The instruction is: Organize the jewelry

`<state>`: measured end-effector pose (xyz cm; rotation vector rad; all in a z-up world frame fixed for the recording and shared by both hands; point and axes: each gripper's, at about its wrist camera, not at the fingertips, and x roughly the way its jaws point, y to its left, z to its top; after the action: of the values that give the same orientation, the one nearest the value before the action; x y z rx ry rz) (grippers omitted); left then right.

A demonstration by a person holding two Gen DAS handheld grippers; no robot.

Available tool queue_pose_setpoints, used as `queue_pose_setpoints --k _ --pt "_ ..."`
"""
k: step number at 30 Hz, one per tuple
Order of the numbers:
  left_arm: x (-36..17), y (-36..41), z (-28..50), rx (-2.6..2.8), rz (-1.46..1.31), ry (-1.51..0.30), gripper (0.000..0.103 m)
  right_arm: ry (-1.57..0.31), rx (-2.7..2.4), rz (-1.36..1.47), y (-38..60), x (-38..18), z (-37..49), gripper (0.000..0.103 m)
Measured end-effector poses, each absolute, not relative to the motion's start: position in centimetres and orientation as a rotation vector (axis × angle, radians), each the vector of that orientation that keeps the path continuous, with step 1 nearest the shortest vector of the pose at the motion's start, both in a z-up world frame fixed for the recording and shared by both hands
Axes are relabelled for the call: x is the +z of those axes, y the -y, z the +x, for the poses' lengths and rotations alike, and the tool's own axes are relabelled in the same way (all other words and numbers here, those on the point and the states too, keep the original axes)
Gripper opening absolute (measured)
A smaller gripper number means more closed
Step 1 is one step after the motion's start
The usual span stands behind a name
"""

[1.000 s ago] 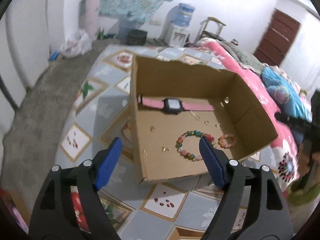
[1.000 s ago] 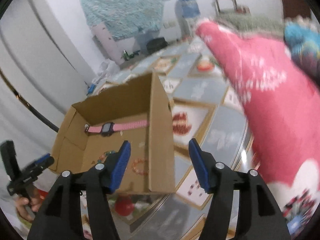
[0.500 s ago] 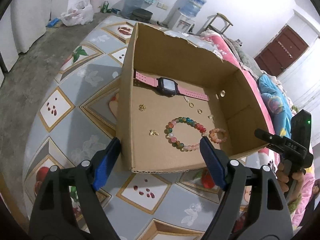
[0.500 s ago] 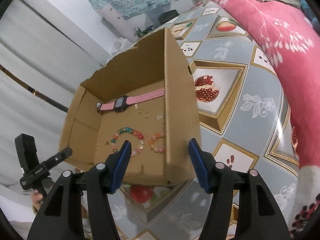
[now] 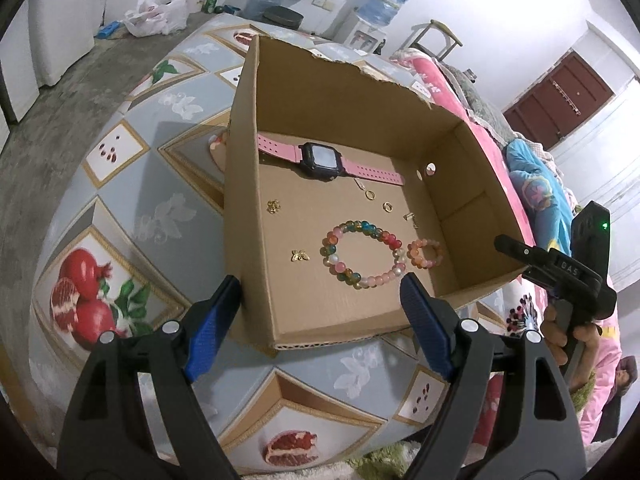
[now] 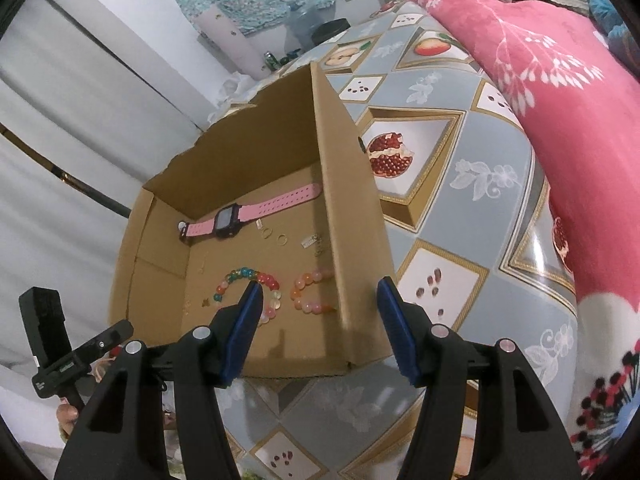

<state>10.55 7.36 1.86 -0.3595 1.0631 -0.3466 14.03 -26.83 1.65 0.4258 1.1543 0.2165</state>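
Change: both grippers have come closer to the open brown cardboard box (image 5: 352, 312) since the earlier frames, and the box now fills more of each view
Left gripper (image 5: 320, 300): black frame with blue pads, jaws wide apart, nothing between the pads; it hangs over the near corner of the box, with the left pad outside the left wall and the right pad over the box floor
Right gripper (image 6: 320, 312): same black and blue build, jaws apart, empty; it straddles the right wall of the box, with the left pad inside over the floor and the right pad outside
Pink strap watch with dark square face (image 5: 322, 159): lies flat along the far wall, well ahead of both grippers
Large bracelet of mixed colour round beads (image 5: 362, 254): on the box floor, just ahead of the left gripper's right pad; in the right wrist view the left pad covers a part of it
Small bracelet of orange and pink beads (image 6: 310, 292): beside the large one, just ahead and between the right gripper's pads, close to the right wall
Small gold rings and charms (image 5: 370, 195): scattered on the floor between the watch and the bracelets
Table cover with pomegranate pictures (image 6: 460, 264): under the box
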Motion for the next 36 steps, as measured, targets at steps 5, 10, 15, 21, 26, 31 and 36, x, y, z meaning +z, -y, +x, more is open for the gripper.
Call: queue_pose_setpoints --k 5,10,15,21,26,31,36 --pt "1.7 -7.4 10.0 -0.347 -0.36 -1.044 0.078 -1.144 0.209 0.432 27.0 1.4 13.8 0.059" --pt "1.6 -7.5 9.5 -0.341 -0.362 -1.018 0.078 -1.132 0.198 0.405 26.7 1.5 13.5 0.059" --pt "2.9 -7.4 8.6 -0.309 -0.282 -0.913 0.078 -1.104 0.181 0.366 26.4 2.1 13.2 0.059" --pt "6.1 -7.6 5.4 -0.234 -0.213 -0.72 0.085 -0.968 0.013 0.275 26.9 5.0 9.6 0.065" --pt "7.8 -5.9 2.8 -0.239 -0.141 -0.645 0.091 -0.833 -0.063 0.223 26.2 7.8 4.3 0.078" --pt "8.2 -3.5 1.2 -0.227 -0.087 -0.648 0.095 -0.786 -0.07 0.165 24.7 8.8 1.1 0.09" --pt "8.7 -1.5 0.0 -0.162 -0.012 -0.615 0.095 -0.793 -0.077 0.117 23.4 8.5 -0.4 0.094"
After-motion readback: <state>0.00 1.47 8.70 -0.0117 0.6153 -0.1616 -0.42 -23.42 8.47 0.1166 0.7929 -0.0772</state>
